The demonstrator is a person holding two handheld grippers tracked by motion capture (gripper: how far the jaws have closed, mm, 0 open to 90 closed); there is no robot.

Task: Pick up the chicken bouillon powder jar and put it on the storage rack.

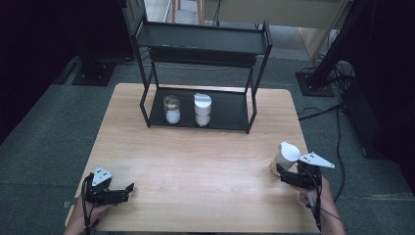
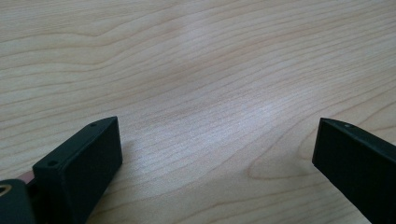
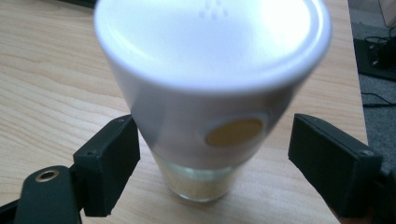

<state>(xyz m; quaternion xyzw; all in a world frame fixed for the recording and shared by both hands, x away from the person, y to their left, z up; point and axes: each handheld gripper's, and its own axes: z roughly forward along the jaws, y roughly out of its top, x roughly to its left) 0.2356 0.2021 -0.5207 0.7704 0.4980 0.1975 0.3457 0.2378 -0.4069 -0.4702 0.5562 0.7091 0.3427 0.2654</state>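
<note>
The white-lidded shaker [image 3: 212, 88], a glass jar w/ yellowish powder in the bottom, stood on the table [image 1: 195, 166] near its right edge, and the right gripper [image 1: 289, 172] was at it, jaws either side of the jar. In the right gripper view the left jaw looked to be touching or nearly touching the white cap, while the right jaw stood apart from it w/ a visible gap, so the jaws were apart around the shaker, not yet clamped. The left gripper [image 1: 128, 188] sat low at the near left corner of the table, jaws wide apart over bare wood, nothing between them. At the back, the black rack [image 1: 205, 44] already had two containers on its bottom shelf: a gold-lidded jar [image 1: 172, 108] on the left & a white-lidded one [image 1: 202, 108] just beside it, w/ free shelf to the right. Judging from that, the job was probably shelving the jars: two looked done, the third was at the grasp stage. Left to do: finish closing on the shaker, lift, carry across to the rack, set it down by the others
</note>
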